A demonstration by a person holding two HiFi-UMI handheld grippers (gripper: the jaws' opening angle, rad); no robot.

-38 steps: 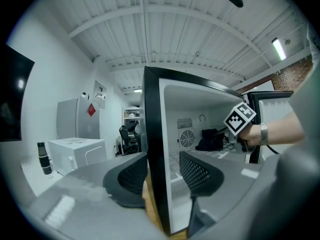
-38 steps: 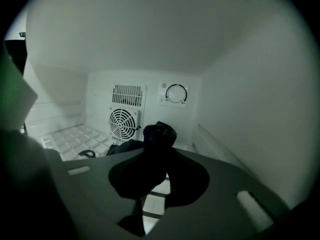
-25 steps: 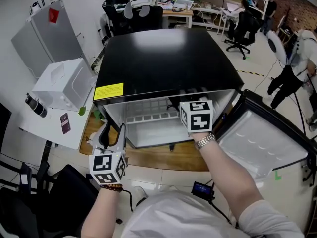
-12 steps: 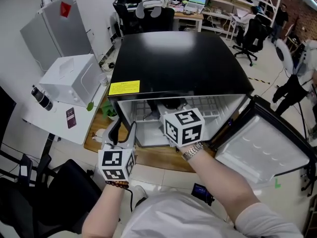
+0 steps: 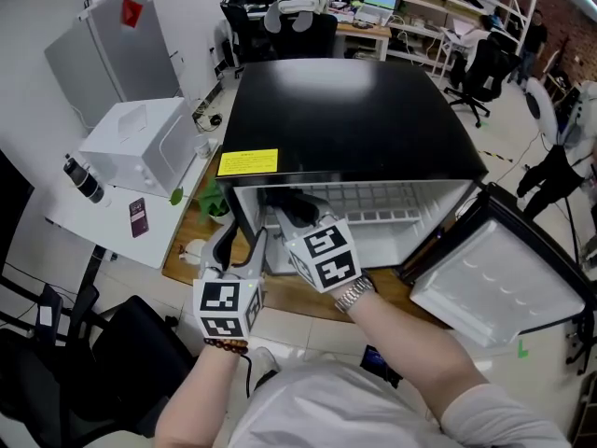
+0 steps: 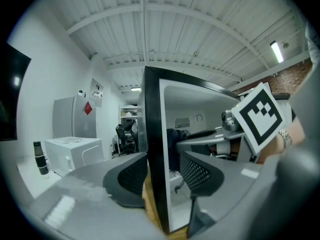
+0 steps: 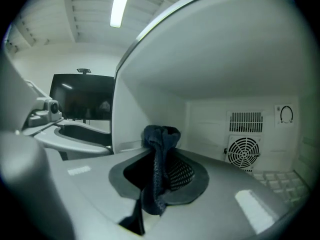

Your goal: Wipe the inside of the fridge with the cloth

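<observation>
Wiping inside the small black fridge with a white lining (image 5: 354, 110), beside its door (image 5: 494, 283) hanging wide open at the right. Pinching the bunched dark blue cloth (image 7: 161, 136) between the fully closed jaws of the right gripper (image 7: 158, 170), with the cloth poking up past the jaw tips. Sitting in the left part of the compartment, close beside the white left side wall (image 7: 150, 104); touching the lining or not, impossible to tell.

Straddling the front edge of that same wall with the jaws of the left gripper (image 6: 161, 171), one pad outside and one inside. Apparently clamping it and bracing the fridge.

Doing this step well, by judgement:
- Pressing the soft bunched end against the lining, never the hard jaw tips.
- Sweeping in overlapping passes from the left wall across toward the round fan grille (image 7: 243, 153) on the back panel.
- Steering clear of the left gripper's inner jaw, lying near the cloth.
- Holding the pinch firm against dragging.
- Holding the left clamp steady against any sliding of the fridge.
</observation>
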